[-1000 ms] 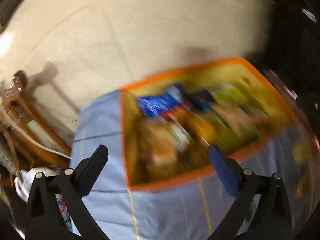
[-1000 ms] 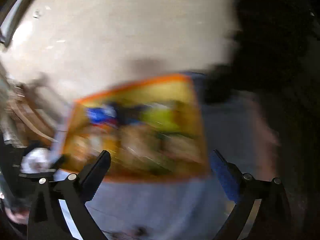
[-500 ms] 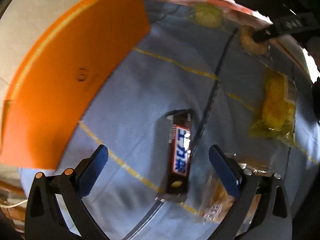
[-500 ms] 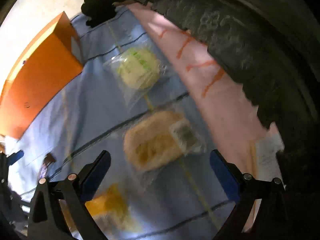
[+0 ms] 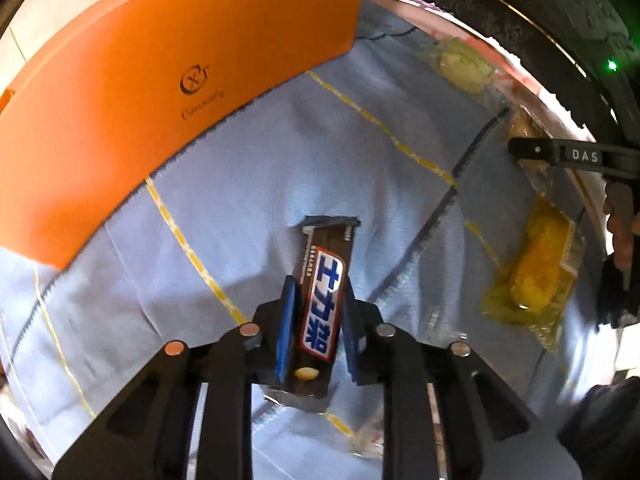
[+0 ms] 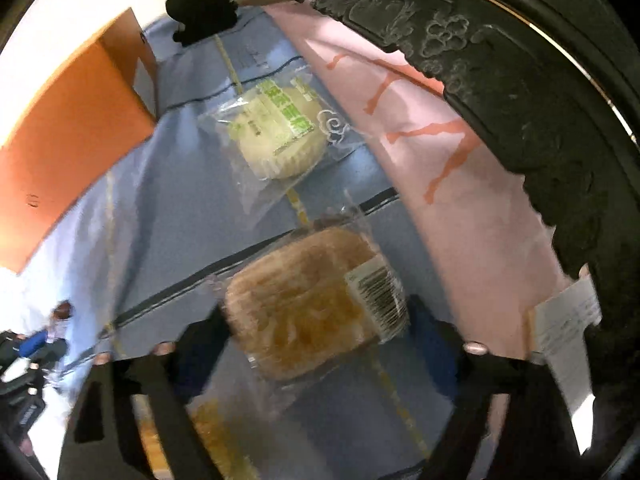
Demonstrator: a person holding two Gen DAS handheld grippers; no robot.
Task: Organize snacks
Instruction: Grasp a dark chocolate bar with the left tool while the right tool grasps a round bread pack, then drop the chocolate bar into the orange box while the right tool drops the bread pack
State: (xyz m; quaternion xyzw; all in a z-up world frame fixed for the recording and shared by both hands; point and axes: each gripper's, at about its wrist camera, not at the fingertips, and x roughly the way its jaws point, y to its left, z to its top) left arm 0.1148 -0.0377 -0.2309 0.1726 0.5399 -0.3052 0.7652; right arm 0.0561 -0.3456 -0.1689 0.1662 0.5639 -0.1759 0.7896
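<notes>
Left gripper [image 5: 316,312]: closed on the chocolate bar [image 5: 323,300], blue pads pressed to both long sides; bar points forward over the blue cloth [image 5: 248,184].
Right gripper [image 6: 316,340]: jaws spread either side of the brown pastry pack [image 6: 308,304]; contact cannot be told, motion blur at the pads.
Left wrist view only: logo face of the orange box [image 5: 160,80]; yellow snack pack [image 5: 536,276] at right; one black finger of the right gripper above that pack.
Right wrist view only: barcode label on the brown pastry pack; green-printed pale cake pack [image 6: 276,136] beyond it; pink cloth [image 6: 436,152] along the dark carved edge [image 6: 520,92].
Edges: orange box stands on the blue cloth at left, closed wall toward both cameras; contents not visible.
Open room: bare blue cloth between box and chocolate bar, and between box and pale cake pack.
Snack positions: pale cake pack, brown pastry pack, yellow snack pack lie apart on the blue cloth, outside the box.
</notes>
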